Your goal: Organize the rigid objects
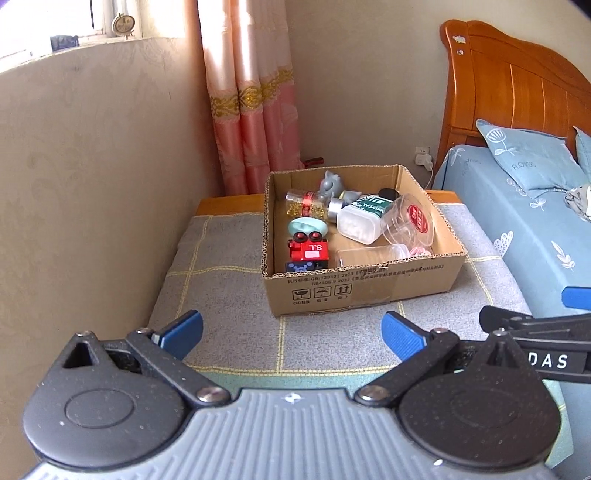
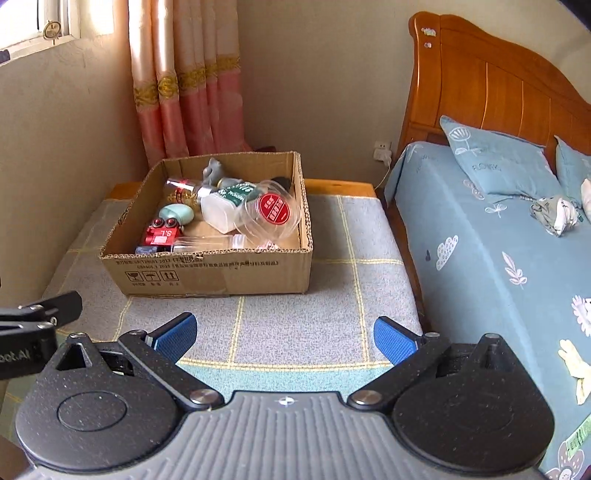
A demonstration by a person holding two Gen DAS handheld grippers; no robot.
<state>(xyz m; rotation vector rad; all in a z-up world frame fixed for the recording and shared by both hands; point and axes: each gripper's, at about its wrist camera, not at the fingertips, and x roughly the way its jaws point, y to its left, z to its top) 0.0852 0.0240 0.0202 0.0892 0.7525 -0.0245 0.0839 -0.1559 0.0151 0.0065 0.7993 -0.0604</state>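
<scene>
The left gripper [image 1: 291,334] hangs level with its blue pads [image 1: 181,330] spread wide, nothing between them. The right gripper [image 2: 284,334] sits just beside it, apparently at the same height, its own pads [image 2: 393,339] equally parted and empty.

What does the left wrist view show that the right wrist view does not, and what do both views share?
Only the left wrist view shows the small clock on the windowsill and a red item behind the box. Only the right wrist view shows the bedspread's lower stretch. Both share the cardboard box of small objects on the grey checked cloth, the red toy train, the pink curtain, the wooden headboard, and an open, empty tool: left tool, right tool.
</scene>
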